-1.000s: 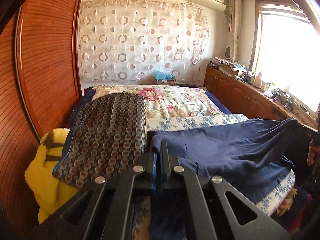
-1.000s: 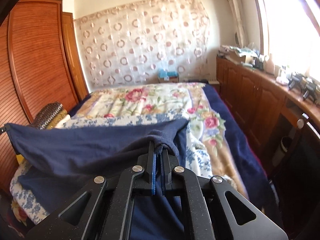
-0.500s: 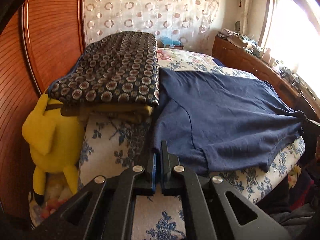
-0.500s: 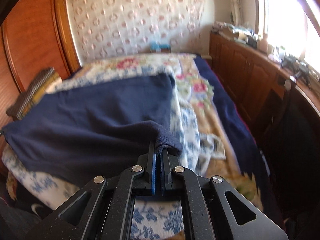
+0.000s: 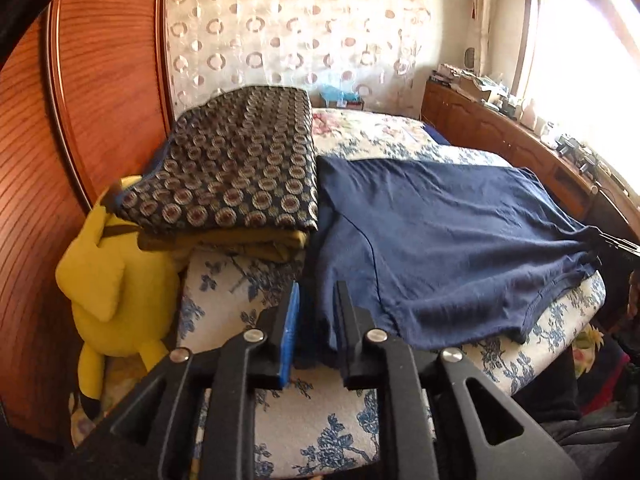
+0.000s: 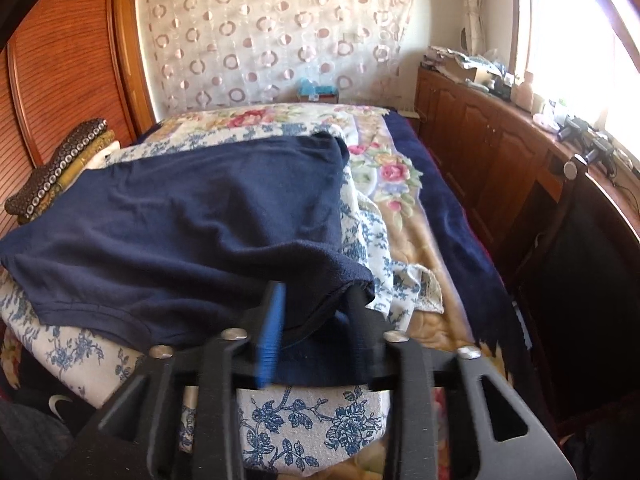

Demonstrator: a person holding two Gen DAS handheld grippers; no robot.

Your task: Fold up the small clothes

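Showing left tongs (image 5: 316, 300) parted, fingers straddling near-left corner of navy shirt (image 5: 432, 240), cloth in the gap but not pinched. Right tongs (image 6: 316, 300) likewise parted, blurred; shirt's near-right corner (image 6: 344, 276) draped over right finger, loose between the two. Shirt spread flat across blue-floral sheet (image 5: 320, 432) at foot of bed, hem hanging slightly over near edge. Touching shirt's left side: folded stack with circle-patterned cloth (image 5: 236, 168) on top, mustard layer beneath. Yellow plush toy (image 5: 112, 280) wedged left of stack against wooden wardrobe (image 5: 88, 80). Beyond shirt: rose-print quilt (image 6: 384, 172), then ring-patterned curtain (image 6: 272, 40). Wooden cabinets (image 6: 480, 140) along right wall under bright window.
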